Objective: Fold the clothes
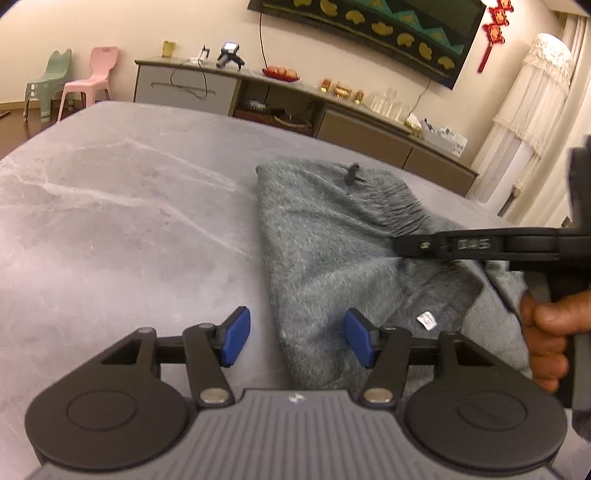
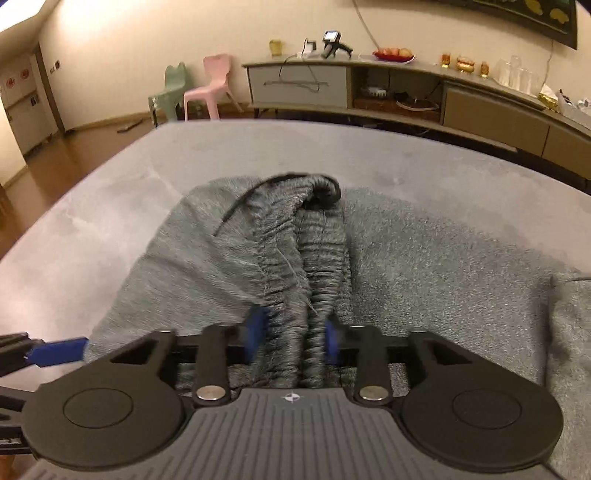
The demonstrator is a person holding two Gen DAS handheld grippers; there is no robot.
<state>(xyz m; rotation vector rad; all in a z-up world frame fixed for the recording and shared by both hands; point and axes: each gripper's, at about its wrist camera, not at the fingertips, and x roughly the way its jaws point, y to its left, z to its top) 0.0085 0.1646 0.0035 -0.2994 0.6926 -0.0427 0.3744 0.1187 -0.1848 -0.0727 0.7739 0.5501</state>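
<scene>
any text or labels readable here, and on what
Right hand-held gripper arm: raised letters, too blurred to read.
White tag on the grey garment: print too small to read.
Red wall ornament: no characters legible.
Nothing else carries readable text.

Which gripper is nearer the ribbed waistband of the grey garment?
Right. The right gripper is shut on the ribbed waistband; the left gripper hangs open over the garment's plain edge, away from it.
</scene>
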